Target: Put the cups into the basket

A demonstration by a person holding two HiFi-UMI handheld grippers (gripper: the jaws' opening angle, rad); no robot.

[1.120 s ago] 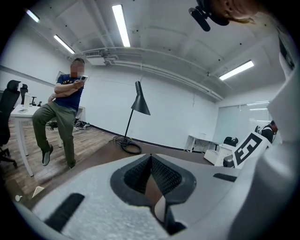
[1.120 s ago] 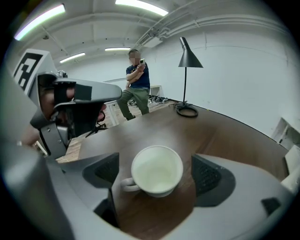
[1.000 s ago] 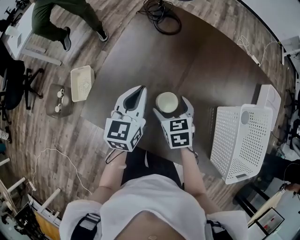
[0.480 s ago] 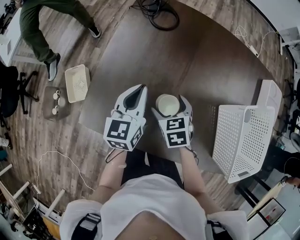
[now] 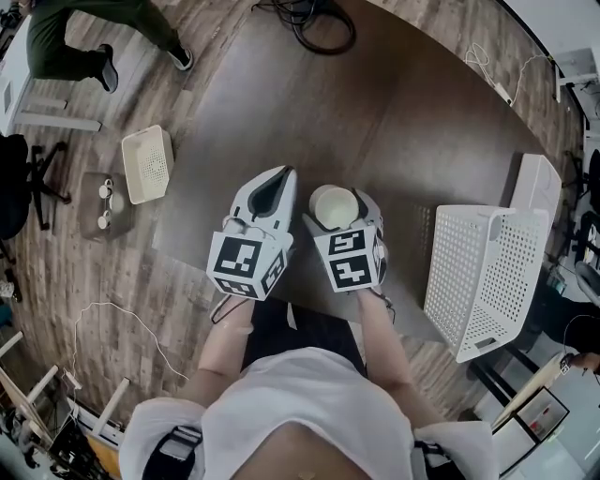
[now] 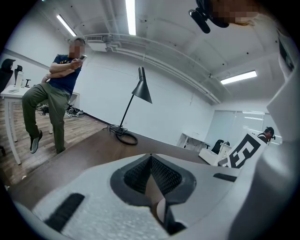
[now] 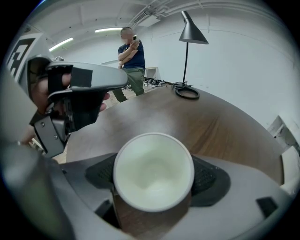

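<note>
A white cup (image 5: 335,207) stands upright between the jaws of my right gripper (image 5: 339,208), which is shut on it above the dark table's near part. In the right gripper view the cup (image 7: 153,171) fills the gap between the dark pads, its mouth open and empty. My left gripper (image 5: 277,184) hangs just to the left of it, jaws closed together with nothing in them (image 6: 151,174). The white perforated basket (image 5: 483,277) lies at the table's right edge, well to the right of both grippers.
The dark brown table (image 5: 375,103) stretches ahead, with a coil of black cable (image 5: 309,23) at its far end. A small white basket (image 5: 148,163) sits on the wooden floor at left. A person (image 6: 55,89) stands by a floor lamp (image 6: 136,96).
The view has shifted slightly; both grippers and the held cup stay almost where they were. The person in the background has walked left.
</note>
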